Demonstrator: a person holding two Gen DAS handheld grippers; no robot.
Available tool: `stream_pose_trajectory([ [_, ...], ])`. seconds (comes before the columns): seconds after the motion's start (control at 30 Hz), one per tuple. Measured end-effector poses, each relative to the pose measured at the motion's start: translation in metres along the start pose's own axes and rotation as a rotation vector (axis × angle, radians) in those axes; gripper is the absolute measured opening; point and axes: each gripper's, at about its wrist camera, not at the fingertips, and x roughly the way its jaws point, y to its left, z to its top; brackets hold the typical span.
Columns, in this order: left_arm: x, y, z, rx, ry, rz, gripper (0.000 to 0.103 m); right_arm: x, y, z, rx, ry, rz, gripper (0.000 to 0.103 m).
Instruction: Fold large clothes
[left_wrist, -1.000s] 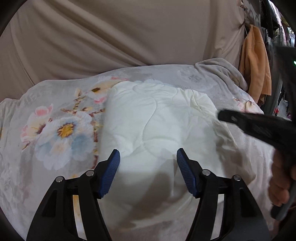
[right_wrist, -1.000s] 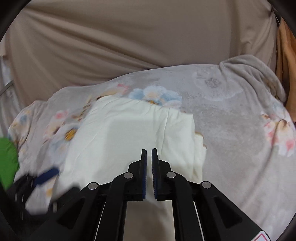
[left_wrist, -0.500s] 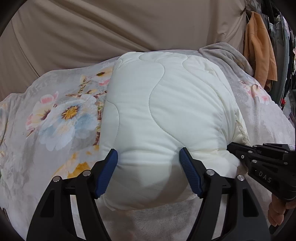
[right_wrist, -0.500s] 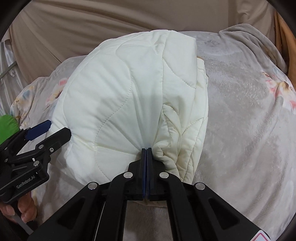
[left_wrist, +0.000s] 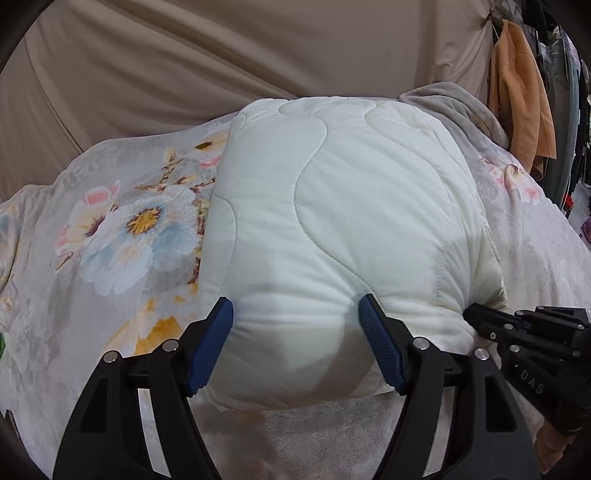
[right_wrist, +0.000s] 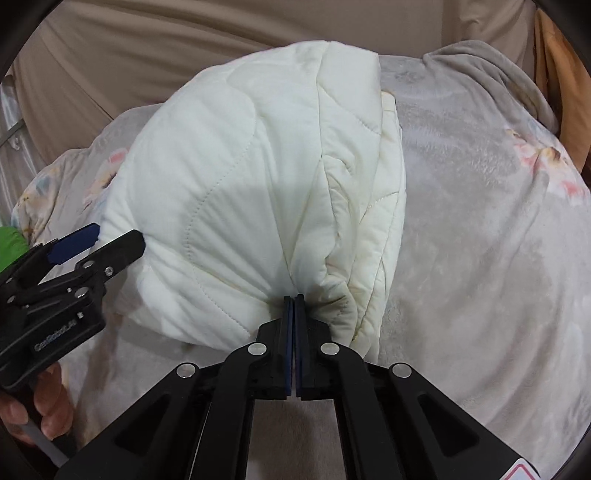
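Note:
A cream quilted padded garment (left_wrist: 332, 221) lies folded and bunched on a grey floral blanket (left_wrist: 122, 236). My left gripper (left_wrist: 295, 332) is open, its blue-padded fingers either side of the garment's near edge, which bulges between them. My right gripper (right_wrist: 294, 301) is shut on the garment's (right_wrist: 240, 184) near right edge, puckering the fabric. The right gripper also shows in the left wrist view (left_wrist: 476, 317), at the garment's right corner. The left gripper shows in the right wrist view (right_wrist: 110, 240), at the garment's left side.
A beige curtain (left_wrist: 221, 55) hangs behind the bed. An orange garment (left_wrist: 521, 96) hangs at the far right with other clothes. Something green (right_wrist: 11, 247) lies at the left edge. The blanket (right_wrist: 480, 221) spreads to the right of the garment.
Both grippers moved in close to the garment. The right gripper took hold of its near edge and bunched it. The left gripper stayed open, now straddling the near edge.

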Motion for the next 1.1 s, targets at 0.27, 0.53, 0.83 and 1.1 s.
stream_pose_trajectory([
  [0.27, -0.018, 0.031, 0.002, -0.126, 0.005, -0.109, 0.072, -0.062, -0.029, 0.007, 0.126, -0.137, 0.107, 0.024],
  [0.53, -0.042, 0.079, -0.005, -0.245, -0.042, -0.115, 0.083, -0.037, -0.039, 0.008, 0.186, -0.082, 0.177, 0.053],
  [0.83, -0.014, 0.049, -0.041, -0.065, 0.063, -0.118, 0.09, -0.018, -0.041, 0.028, 0.211, -0.02, 0.218, 0.043],
  [1.1, 0.004, 0.083, -0.039, -0.208, 0.096, -0.072, 0.069, -0.121, -0.001, 0.056, 0.057, -0.29, 0.367, 0.015],
])
